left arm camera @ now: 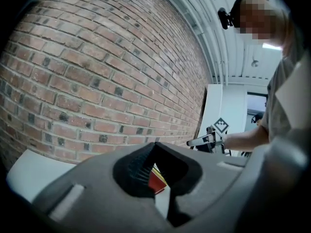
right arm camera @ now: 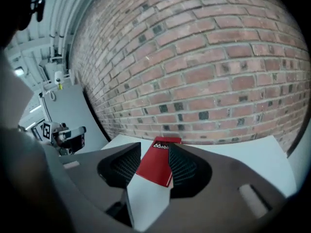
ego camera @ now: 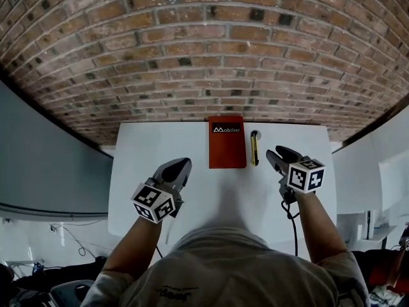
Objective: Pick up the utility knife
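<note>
The utility knife (ego camera: 254, 149), yellow and black, lies on the white table (ego camera: 160, 146) just right of a red notebook (ego camera: 227, 142). My right gripper (ego camera: 278, 158) hovers a little right of the knife and nearer to me, jaws open and empty. In the right gripper view the red notebook (right arm camera: 156, 166) shows through the gap of the open right gripper (right arm camera: 154, 152); the knife is hidden there. My left gripper (ego camera: 179, 169) hangs over the table left of the notebook, its tips together and nothing held. A sliver of the notebook (left arm camera: 156, 181) shows below the left gripper's (left arm camera: 155, 147) tips.
A brick wall (ego camera: 204, 56) rises right behind the table's far edge. A grey panel (ego camera: 45, 158) stands to the left, white furniture (ego camera: 374, 171) to the right. A black cable (ego camera: 293, 216) hangs from the right gripper. The right gripper's marker cube (left arm camera: 221, 125) appears in the left gripper view.
</note>
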Available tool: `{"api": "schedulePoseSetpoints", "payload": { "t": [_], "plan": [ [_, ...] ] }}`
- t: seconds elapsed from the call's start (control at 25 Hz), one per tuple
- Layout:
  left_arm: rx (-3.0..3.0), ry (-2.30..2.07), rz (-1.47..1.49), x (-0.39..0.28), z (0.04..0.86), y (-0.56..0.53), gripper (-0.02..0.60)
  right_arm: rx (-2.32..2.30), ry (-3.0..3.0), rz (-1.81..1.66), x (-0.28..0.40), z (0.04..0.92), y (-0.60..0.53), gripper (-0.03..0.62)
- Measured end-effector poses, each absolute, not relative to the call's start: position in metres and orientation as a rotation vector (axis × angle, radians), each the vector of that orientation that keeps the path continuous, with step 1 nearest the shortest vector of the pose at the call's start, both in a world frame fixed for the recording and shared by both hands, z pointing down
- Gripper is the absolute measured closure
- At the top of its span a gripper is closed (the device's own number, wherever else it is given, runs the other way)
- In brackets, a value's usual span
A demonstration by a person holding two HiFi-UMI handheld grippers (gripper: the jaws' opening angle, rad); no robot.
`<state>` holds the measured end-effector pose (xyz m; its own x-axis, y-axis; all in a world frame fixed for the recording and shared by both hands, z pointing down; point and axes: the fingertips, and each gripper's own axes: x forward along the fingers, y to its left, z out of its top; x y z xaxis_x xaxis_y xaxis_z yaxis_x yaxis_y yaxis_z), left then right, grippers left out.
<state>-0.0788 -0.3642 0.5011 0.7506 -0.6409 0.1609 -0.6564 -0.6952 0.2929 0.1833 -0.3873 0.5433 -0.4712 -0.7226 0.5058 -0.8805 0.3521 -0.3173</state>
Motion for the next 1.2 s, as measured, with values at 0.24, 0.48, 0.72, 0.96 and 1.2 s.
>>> {"api": "schedulePoseSetpoints", "payload": {
  "t": [0.24, 0.48, 0.72, 0.96, 1.2],
  "plan": [
    [2.631, -0.993, 0.119, -0.069, 0.529, -0.392, 0.581, 1.388, -2.085, 1.117, 0.199, 0.619, -0.426, 0.402],
    [2.617, -0.992, 0.151, -0.062, 0.565, -0.429, 0.581, 1.294, -1.888, 1.187, 0.205, 0.682, -0.458, 0.385],
    [2.592, -0.986, 0.172, -0.058, 0.602, -0.457, 0.581, 1.223, -1.744, 1.175, 0.208, 0.726, -0.484, 0.377],
    [2.573, -0.973, 0.181, -0.053, 0.627, -0.473, 0.581, 1.158, -1.637, 1.190, 0.211, 0.763, -0.495, 0.372],
    [2.567, -0.933, 0.180, -0.045, 0.642, -0.479, 0.581, 1.125, -1.580, 1.221, 0.210, 0.785, -0.496, 0.365]
  ]
}}
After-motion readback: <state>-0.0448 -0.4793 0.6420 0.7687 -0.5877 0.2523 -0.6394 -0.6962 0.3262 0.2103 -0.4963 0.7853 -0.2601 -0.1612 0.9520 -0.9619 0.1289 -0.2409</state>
